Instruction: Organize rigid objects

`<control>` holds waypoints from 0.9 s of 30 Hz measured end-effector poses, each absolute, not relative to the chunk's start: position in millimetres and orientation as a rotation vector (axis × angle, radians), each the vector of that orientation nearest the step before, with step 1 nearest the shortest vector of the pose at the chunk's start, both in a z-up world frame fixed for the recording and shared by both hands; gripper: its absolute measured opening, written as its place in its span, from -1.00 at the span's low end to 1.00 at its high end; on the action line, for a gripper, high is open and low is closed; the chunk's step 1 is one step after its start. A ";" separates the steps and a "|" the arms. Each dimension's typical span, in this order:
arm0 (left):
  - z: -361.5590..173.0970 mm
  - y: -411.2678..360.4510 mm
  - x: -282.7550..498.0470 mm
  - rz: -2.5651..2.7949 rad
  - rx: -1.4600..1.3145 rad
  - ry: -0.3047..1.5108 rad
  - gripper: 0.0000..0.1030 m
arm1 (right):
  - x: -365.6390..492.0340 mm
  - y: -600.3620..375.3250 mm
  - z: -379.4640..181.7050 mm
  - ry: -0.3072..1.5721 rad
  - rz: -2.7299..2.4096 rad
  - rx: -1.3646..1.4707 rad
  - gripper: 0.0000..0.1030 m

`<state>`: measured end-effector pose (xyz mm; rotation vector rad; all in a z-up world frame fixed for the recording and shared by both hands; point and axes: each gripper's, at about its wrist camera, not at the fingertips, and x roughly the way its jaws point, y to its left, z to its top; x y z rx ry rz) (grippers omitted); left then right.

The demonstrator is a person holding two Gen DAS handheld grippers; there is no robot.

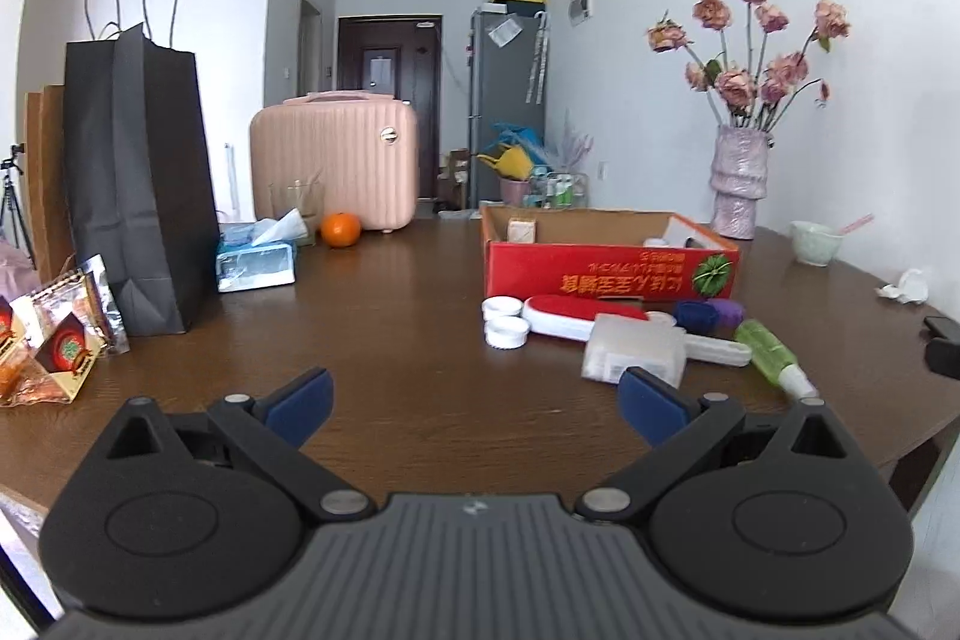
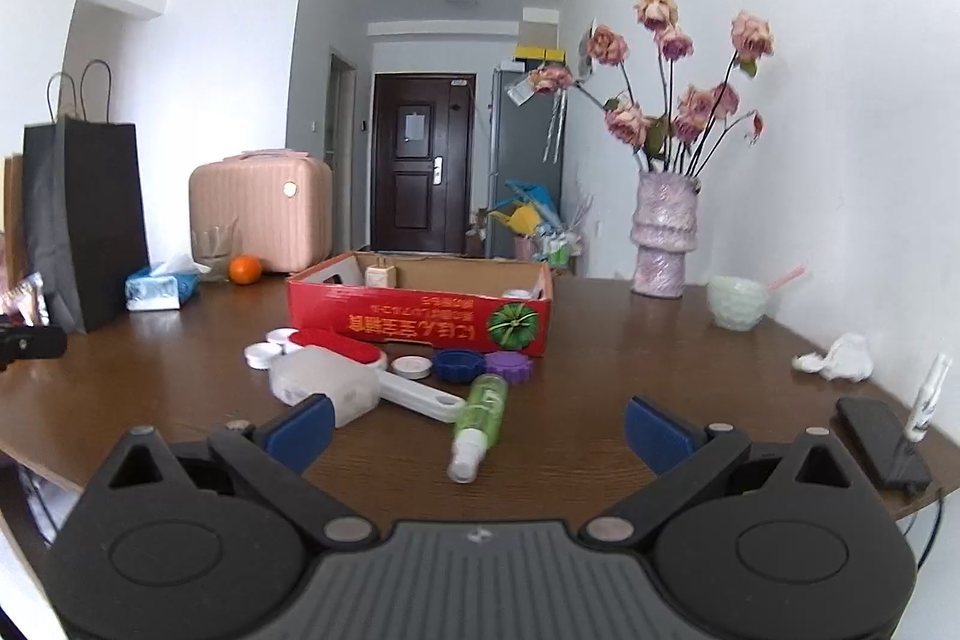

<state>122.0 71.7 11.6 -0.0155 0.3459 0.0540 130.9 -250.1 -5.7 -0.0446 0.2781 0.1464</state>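
Observation:
A red cardboard box [image 1: 606,274] [image 2: 414,319] stands open on the brown table, with a few small items inside. In front of it lie white lids [image 1: 505,321] [image 2: 264,353], a red-and-white brush [image 1: 576,317] [image 2: 360,349], a clear plastic case [image 1: 636,353] [image 2: 321,381], blue [image 2: 459,365] and purple [image 2: 509,367] caps, and a green spray bottle [image 1: 771,353] [image 2: 480,415]. My left gripper [image 1: 474,403] is open and empty, left of the case. My right gripper [image 2: 477,430] is open and empty, with the bottle lying between its fingers' line of sight.
A black paper bag [image 1: 135,172], tissue pack [image 1: 255,259], orange [image 1: 340,229] and pink case [image 1: 336,160] stand at the left and back. A vase of flowers [image 2: 663,232], green bowl [image 2: 737,303], crumpled tissue [image 2: 840,357] and black phone [image 2: 882,439] are at the right.

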 end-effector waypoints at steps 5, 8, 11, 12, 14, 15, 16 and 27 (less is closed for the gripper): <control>9.4 68.5 128.2 0.044 -0.011 0.374 1.00 | 134.7 -248.9 -6.0 0.278 0.174 -0.013 1.00; 4.9 63.2 136.6 0.044 0.018 0.396 1.00 | 145.1 -246.8 -9.1 0.300 0.162 0.005 1.00; 0.2 62.1 145.1 0.040 0.028 0.419 1.00 | 156.8 -245.7 -13.7 0.327 0.167 0.010 1.00; -1.3 62.1 149.0 0.039 0.030 0.427 1.00 | 161.4 -245.3 -14.7 0.335 0.165 0.009 1.00; -4.4 62.4 157.3 0.040 0.032 0.442 1.00 | 171.5 -244.8 -16.9 0.349 0.157 0.015 1.00; -5.9 62.7 162.1 0.042 0.034 0.453 1.00 | 176.5 -244.7 -18.3 0.360 0.156 0.020 1.00; -7.7 63.1 167.1 0.044 0.035 0.462 1.00 | 181.9 -245.2 -19.7 0.369 0.157 0.030 1.00; -15.8 66.5 232.8 0.080 0.041 0.508 1.00 | 251.6 -236.8 -39.3 0.469 0.186 0.005 0.82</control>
